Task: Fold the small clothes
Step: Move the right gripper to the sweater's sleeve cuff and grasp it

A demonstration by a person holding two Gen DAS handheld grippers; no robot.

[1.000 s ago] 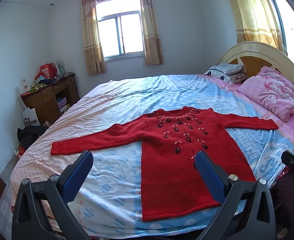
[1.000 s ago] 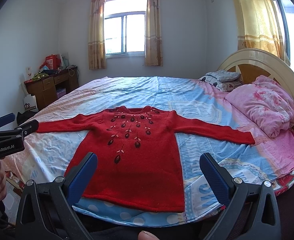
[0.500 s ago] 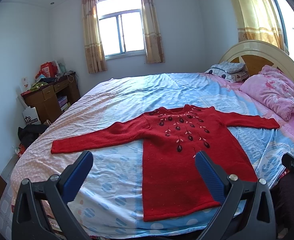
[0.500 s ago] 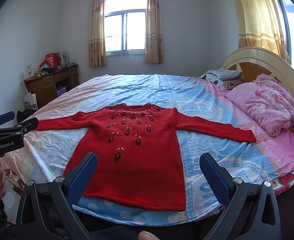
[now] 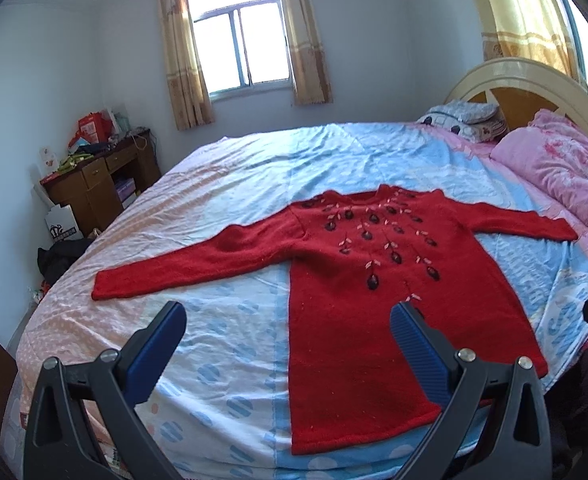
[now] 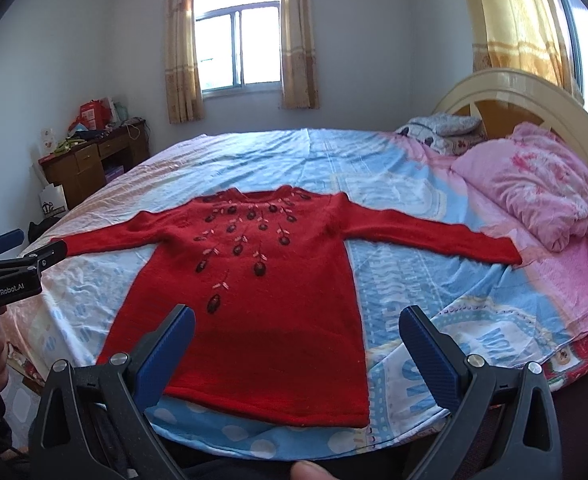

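Note:
A red knit sweater (image 5: 374, 304) with dark embroidered flowers lies flat and face up on the bed, both sleeves spread out sideways; it also shows in the right wrist view (image 6: 261, 304). My left gripper (image 5: 287, 320) is open and empty, held above the bed's near edge over the sweater's left hem side. My right gripper (image 6: 296, 324) is open and empty, held above the sweater's hem and its right side. The left gripper's body (image 6: 9, 272) shows at the left edge of the right wrist view.
The bed sheet (image 5: 221, 208) is blue, white and pink. A pink quilt (image 5: 554, 168) and a pillow (image 5: 462, 118) lie by the curved headboard (image 5: 534, 80) at right. A wooden desk (image 5: 93, 184) with clutter stands by the left wall.
Both grippers have drifted slightly forward and lower toward the bed. The sweater has not moved and both grippers stay open.

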